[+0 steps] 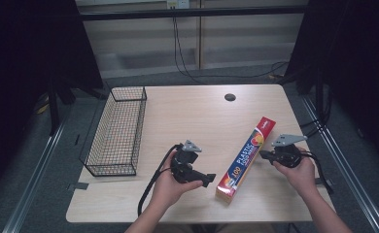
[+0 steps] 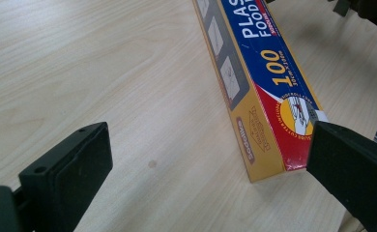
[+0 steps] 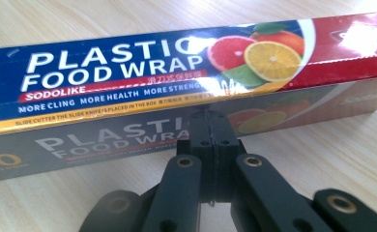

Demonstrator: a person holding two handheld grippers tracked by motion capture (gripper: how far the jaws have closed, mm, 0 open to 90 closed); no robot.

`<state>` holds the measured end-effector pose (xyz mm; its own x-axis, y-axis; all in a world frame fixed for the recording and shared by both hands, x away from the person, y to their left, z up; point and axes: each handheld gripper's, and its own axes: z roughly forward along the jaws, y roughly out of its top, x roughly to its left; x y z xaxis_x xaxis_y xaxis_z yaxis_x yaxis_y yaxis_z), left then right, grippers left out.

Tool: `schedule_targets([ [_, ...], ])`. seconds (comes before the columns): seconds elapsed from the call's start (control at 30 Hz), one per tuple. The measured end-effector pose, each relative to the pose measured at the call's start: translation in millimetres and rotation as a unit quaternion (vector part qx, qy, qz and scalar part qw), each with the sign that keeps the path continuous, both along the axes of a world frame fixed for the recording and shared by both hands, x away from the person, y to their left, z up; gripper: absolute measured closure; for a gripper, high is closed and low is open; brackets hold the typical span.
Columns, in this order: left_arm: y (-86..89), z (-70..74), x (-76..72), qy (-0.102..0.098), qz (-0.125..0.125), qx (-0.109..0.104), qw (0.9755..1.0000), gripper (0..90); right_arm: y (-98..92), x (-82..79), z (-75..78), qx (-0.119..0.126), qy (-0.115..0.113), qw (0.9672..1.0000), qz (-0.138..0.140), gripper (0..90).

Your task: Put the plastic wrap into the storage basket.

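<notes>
A long plastic food wrap box (image 1: 247, 158), blue, red and yellow, lies diagonally on the wooden table (image 1: 197, 116) right of centre. My left gripper (image 1: 208, 178) is held just left of the box's near end, open; in the left gripper view its jaws stand wide apart, with the box end (image 2: 268, 121) ahead near the right jaw. My right gripper (image 1: 263, 154) points at the box's right side; in the right gripper view its jaws (image 3: 210, 145) are shut together with nothing between them, tips close to the box's side (image 3: 143, 72).
A black wire basket (image 1: 117, 131) stands at the table's left side. A round cable hole (image 1: 230, 97) sits near the far edge. Cables trail from both grippers toward the near edge.
</notes>
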<state>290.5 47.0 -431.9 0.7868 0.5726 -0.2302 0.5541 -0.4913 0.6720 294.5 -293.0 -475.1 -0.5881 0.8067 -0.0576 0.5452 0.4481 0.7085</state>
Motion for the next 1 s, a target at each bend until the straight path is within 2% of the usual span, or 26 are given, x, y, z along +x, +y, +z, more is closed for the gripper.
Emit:
schedule_targets([
  [0.13,0.2,0.2,0.4,0.001,-0.001,0.0,1.0,2.2,4.0,1.7,-1.1,0.005,-0.003,0.9999,0.012,90.0],
  [0.17,-1.4,-0.4,-0.1,0.002,0.006,-0.009,0.9999,2.2,9.0,0.6,-0.6,0.01,-0.003,0.9997,0.021,90.0],
  [0.2,-0.1,0.2,1.9,0.002,-0.006,0.004,1.0,2.2,10.9,0.8,-0.5,0.009,-0.008,0.9997,0.023,90.0],
  [0.27,-1.9,-0.4,1.5,0.002,0.004,-0.001,1.0,2.2,13.9,1.1,-0.3,0.011,-0.008,0.9995,0.027,90.0],
  [0.3,-0.7,0.2,3.3,0.006,-0.012,0.011,0.9999,2.2,20.1,2.1,0.1,0.005,-0.01,0.9995,0.031,90.0],
  [0.37,-1.2,-0.2,3.2,0.006,-0.012,0.011,0.9999,2.2,23.1,2.8,-0.1,0.004,-0.011,0.9994,0.033,90.0],
  [0.4,-3.3,-0.9,2.4,0.005,-0.004,0.008,0.9999,2.2,28.9,4.8,-1.4,0.017,-0.011,0.9989,0.042,90.0],
  [0.43,-3.3,-0.9,2.4,0.005,-0.004,0.008,0.9999,2.2,28.9,4.8,-1.4,0.017,-0.011,0.9989,0.042,90.0],
  [0.47,-3.8,-0.7,2.6,0.006,-0.003,0.005,1.0,2.2,33.6,6.1,-2.7,0.029,-0.01,0.9986,0.043,90.0],
  [0.5,-3.8,-0.7,2.6,0.006,-0.003,0.005,1.0,2.2,33.6,6.1,-2.7,0.029,-0.01,0.9986,0.043,90.0],
  [0.53,-3.0,0.2,4.0,0.008,-0.009,0.009,0.9999,2.2,41.7,6.7,-2.3,0.014,-0.014,0.9984,0.053,90.0],
  [0.6,-4.0,0.0,4.5,0.009,-0.001,0.005,0.9999,2.2,44.0,6.7,-2.0,0.016,-0.014,0.9983,0.054,90.0],
  [0.67,-5.5,0.3,6.1,0.01,-0.001,0.009,0.9999,2.2,51.1,7.5,-2.3,0.034,-0.018,0.9972,0.064,90.0],
  [0.7,-7.8,0.8,7.0,0.011,0.002,0.009,0.9999,2.2,53.0,7.8,-2.6,0.028,-0.021,0.9971,0.067,90.0],
  [0.8,-10.0,1.2,8.8,0.015,-0.002,0.015,0.9998,1.9,56.6,8.8,-3.8,0.028,-0.023,0.9968,0.071,89.7],
  [0.93,-19.2,-1.2,16.2,0.024,-0.012,0.037,0.9989,0.4,55.0,7.2,-3.0,0.034,-0.026,0.997,0.065,86.2],
  [0.97,-19.2,-1.2,16.2,0.024,-0.012,0.037,0.9989,0.4,55.0,7.2,-3.0,0.034,-0.026,0.997,0.065,86.2],
  [1.0,-24.4,-2.3,18.5,0.029,-0.008,0.027,0.9992,0.4,50.7,5.0,-0.2,0.035,-0.032,0.9972,0.057,83.0],
])
